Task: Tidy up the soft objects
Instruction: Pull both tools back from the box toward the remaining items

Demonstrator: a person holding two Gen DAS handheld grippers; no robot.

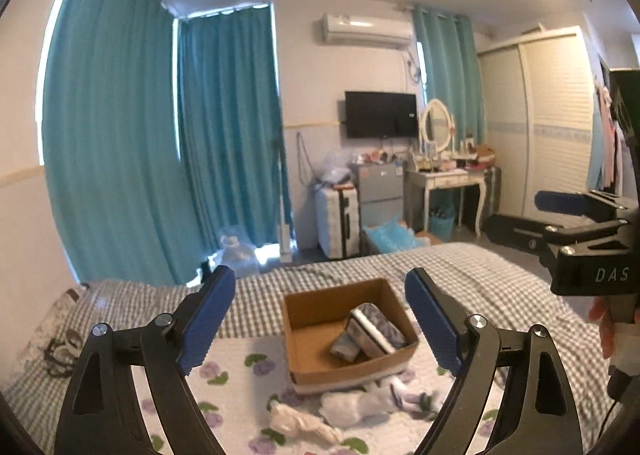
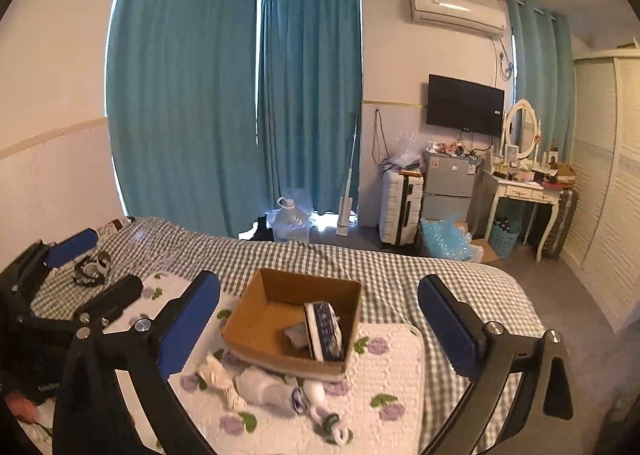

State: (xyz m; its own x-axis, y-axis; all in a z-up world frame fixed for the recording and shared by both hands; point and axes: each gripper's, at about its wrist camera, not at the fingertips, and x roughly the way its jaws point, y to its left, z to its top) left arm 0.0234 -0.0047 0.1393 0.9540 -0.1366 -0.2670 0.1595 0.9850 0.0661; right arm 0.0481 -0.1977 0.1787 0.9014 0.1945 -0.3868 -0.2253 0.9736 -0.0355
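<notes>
A brown cardboard box (image 1: 304, 309) (image 2: 256, 309) sits on a white floral quilt on the bed. Inside it lie folded patterned cloths (image 1: 370, 331) (image 2: 322, 331). Several white socks (image 1: 352, 407) (image 2: 264, 389) lie loose on the quilt in front of the box. My left gripper (image 1: 320, 323) is open and empty, raised above the quilt short of the box; it also shows at the left of the right wrist view (image 2: 96, 263). My right gripper (image 2: 320, 325) is open and empty, also short of the box; it shows at the right of the left wrist view (image 1: 540, 215).
The bed has a grey checked sheet (image 2: 400, 267). A dark patterned cloth (image 2: 92, 267) lies near the pillow end. Beyond the bed are teal curtains (image 2: 180, 95), a white suitcase (image 2: 400, 211), a small fridge (image 2: 448, 179), a dressing table (image 2: 524, 191) and a wardrobe (image 2: 608, 195).
</notes>
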